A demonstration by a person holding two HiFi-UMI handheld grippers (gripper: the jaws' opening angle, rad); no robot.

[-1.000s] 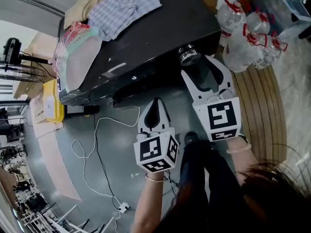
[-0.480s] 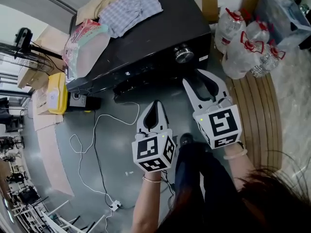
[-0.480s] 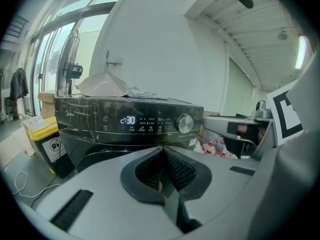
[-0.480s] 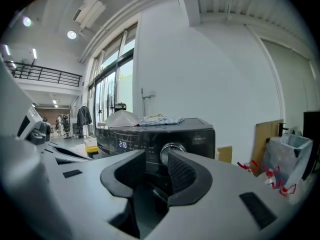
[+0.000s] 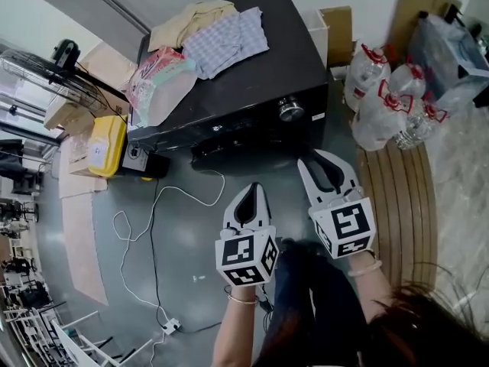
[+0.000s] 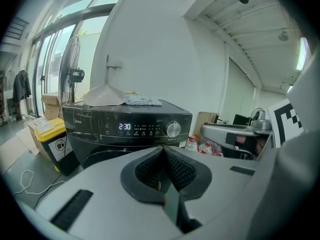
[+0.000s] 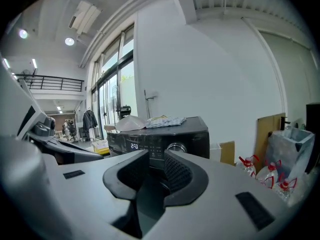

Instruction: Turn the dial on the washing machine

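Note:
The black washing machine [image 5: 252, 90] stands ahead of me, its silver dial [image 5: 289, 108] at the right end of the front panel. That dial [image 6: 173, 129] also shows in the left gripper view beside the lit display [image 6: 124, 127], and the dial [image 7: 176, 147] peeks over the jaws in the right gripper view. My right gripper [image 5: 325, 159] hangs short of the dial and well apart from it. Its jaws are closing, a narrow gap remains and nothing is between them. My left gripper [image 5: 248, 193] is lower left, shut and empty.
Folded clothes [image 5: 221, 37] and a pink bag [image 5: 160, 82] lie on the machine's top. Several large water bottles [image 5: 386, 90] stand to its right on a wooden mat [image 5: 401, 197]. A yellow bin [image 5: 103, 144] sits left, and a white cable [image 5: 153, 220] runs across the floor.
Both grippers have drawn back from the machine, so the dial now lies farther from the right jaws. The right jaws have narrowed from wide open. The left gripper stays shut.

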